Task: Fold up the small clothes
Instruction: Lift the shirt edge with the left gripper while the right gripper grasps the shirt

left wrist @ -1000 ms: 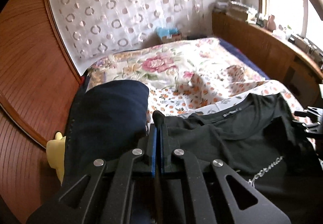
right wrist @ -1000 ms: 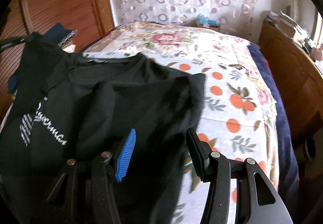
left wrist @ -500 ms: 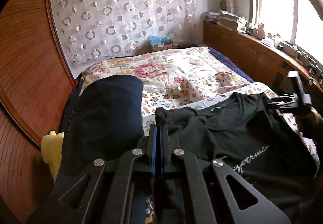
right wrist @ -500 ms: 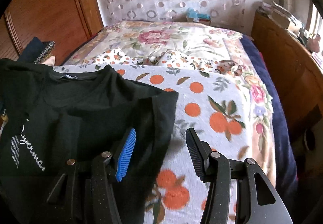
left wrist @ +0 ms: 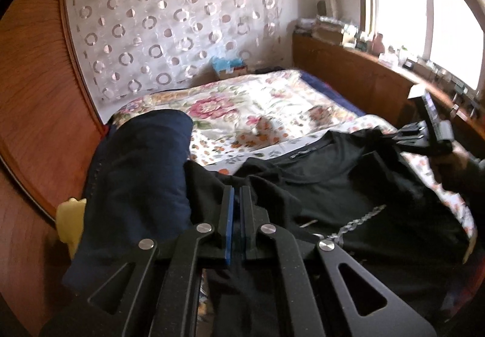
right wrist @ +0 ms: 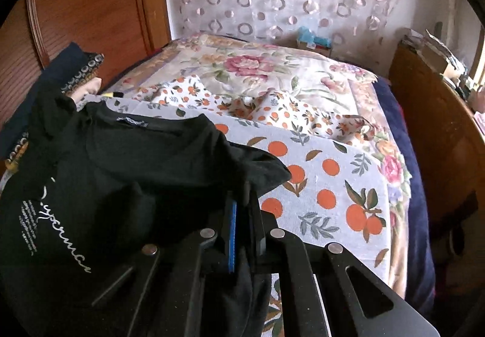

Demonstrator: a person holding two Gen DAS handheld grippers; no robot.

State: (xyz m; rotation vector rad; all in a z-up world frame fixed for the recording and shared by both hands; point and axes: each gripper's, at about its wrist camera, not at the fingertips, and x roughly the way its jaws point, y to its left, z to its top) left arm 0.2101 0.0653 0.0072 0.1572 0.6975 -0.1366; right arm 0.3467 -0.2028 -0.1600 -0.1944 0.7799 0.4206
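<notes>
A black T-shirt (left wrist: 327, 185) with white script print lies spread over the near part of the bed. My left gripper (left wrist: 236, 193) is shut on a bunched fold at the shirt's left side. In the right wrist view the same T-shirt (right wrist: 121, 161) fills the left half, and my right gripper (right wrist: 242, 194) has its jaws closing tight on the shirt's right edge, with cloth pinched between the pads. The right gripper (left wrist: 394, 136) also shows at the far right of the left wrist view, at the shirt's other side, with a hand behind it.
A navy folded bundle (left wrist: 142, 167) lies left of the shirt, with a yellow item (left wrist: 69, 221) beside it. An orange-print sheet (right wrist: 333, 185) covers the floral bedspread (right wrist: 257, 70). A wooden wardrobe (right wrist: 91, 3) stands left, and a cluttered wooden ledge (left wrist: 363, 76) runs along the right.
My right gripper's jaws stood wide apart beside the shirt's edge; now they are closed on that edge. The left gripper kept its grip and drew back with the cloth.
</notes>
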